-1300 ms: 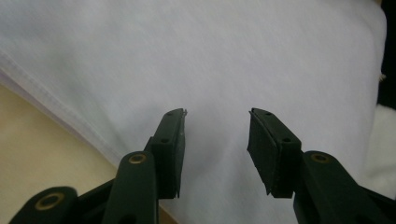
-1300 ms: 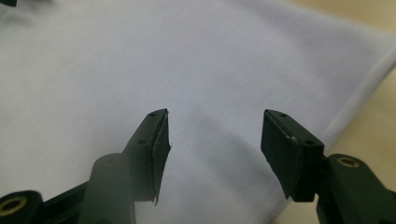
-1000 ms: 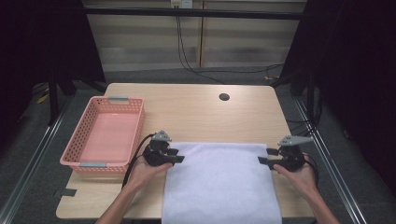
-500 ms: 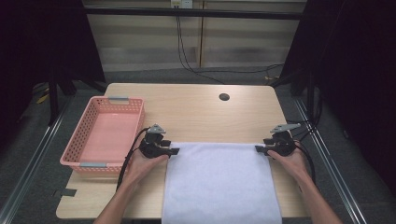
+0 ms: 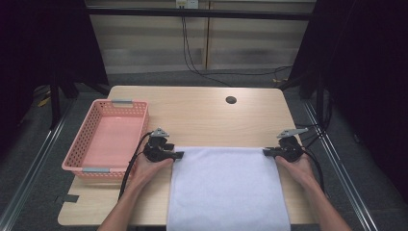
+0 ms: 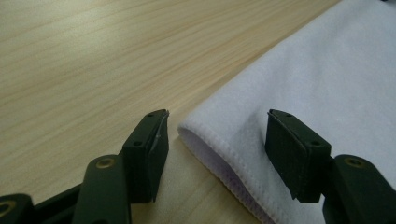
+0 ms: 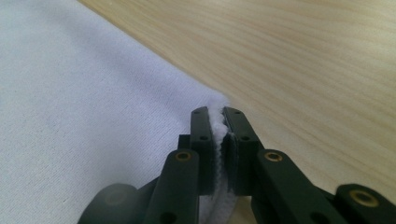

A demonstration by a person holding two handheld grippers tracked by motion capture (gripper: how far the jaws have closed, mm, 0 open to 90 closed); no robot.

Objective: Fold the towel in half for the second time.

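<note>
Right gripper (image 7: 215,122): I have its jaws clamped on the far right corner of the white towel (image 5: 226,185); in the right gripper view a ridge of terry is pinched between the two pads. These jaws have just been closing, with the cloth between them. A second ago they stood open at that corner, so this grip is new.

Left gripper (image 6: 217,140): its jaws stand apart and have just been opening. The far left corner of the towel lies between them on the table (image 5: 202,113), with the hem close to the right-hand pad but not pressed by either. I judge this side not yet secured.

Both hands have come forward and down since the earlier high views, from the towel's side edges to its two far corners. In the high view the left gripper (image 5: 177,155) and the right gripper (image 5: 267,151) now sit at those corners.

The towel lies flat, its near end hanging over the table's front edge. The pink basket (image 5: 82,161) stands empty to the left, just beside the left hand.

Consequence: one corner is captured. I expect the left jaws must close on their corner before the far edge can be lifted evenly for a fold.
</note>
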